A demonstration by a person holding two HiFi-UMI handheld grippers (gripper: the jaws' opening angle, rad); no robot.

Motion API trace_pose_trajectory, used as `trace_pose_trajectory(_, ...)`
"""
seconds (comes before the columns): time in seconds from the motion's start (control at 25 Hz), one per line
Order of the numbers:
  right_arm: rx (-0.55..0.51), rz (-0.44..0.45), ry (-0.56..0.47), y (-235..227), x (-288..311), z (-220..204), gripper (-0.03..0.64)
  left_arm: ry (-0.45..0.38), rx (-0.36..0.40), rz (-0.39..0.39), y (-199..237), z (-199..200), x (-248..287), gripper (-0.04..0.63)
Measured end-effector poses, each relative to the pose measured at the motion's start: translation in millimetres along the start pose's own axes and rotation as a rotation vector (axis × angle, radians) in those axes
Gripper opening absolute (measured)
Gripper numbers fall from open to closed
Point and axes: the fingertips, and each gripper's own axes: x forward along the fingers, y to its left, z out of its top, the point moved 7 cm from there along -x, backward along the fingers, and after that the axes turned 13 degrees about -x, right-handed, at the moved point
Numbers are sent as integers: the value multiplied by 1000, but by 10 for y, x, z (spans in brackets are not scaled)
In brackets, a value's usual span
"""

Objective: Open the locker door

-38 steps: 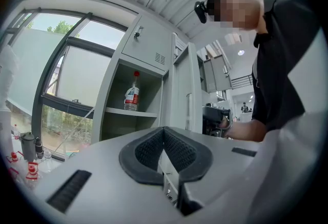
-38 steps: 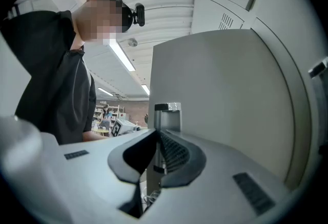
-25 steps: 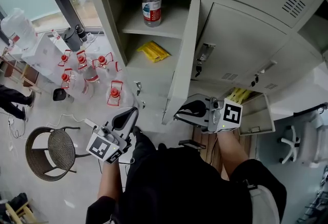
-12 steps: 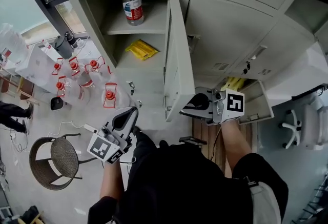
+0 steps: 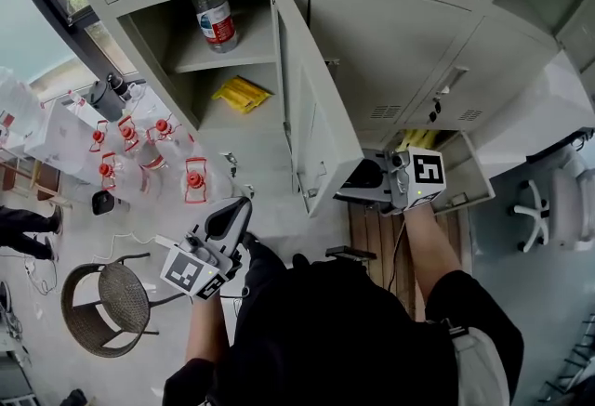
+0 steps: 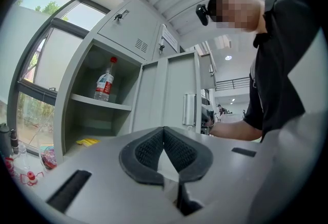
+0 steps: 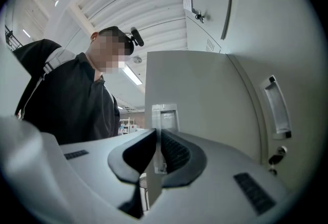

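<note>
Right claw (image 7: 158,154) was pinched narrow on the free edge of the pale grey sheet-metal locker door (image 5: 311,116), at its latch plate (image 7: 165,115). Left claw (image 6: 164,133) hung closed and empty, near left. That door stood swung out to the near side, right of its open compartment (image 5: 186,84). It looked thin, stiff, light and smooth-painted, so probably slippery. The outer edge, far from the hinges, seemed the best hold.

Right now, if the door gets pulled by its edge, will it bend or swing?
The door looks like thin sheet metal, so it probably flexes slightly where the right gripper pinches its edge. Already open, it likely swings easily on its hinges. Its smooth paint may let the pads slip.
</note>
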Motion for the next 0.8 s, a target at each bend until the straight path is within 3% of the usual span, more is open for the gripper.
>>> trace_pose_trajectory(0.48,-14,-47,7,23,-144,20,26,13,0,-9,-27,1,30,11)
trace_pose_trajectory(0.8,-46,-151,27,159,-146,-37,12,15,-5,-6,-39,1,13,11)
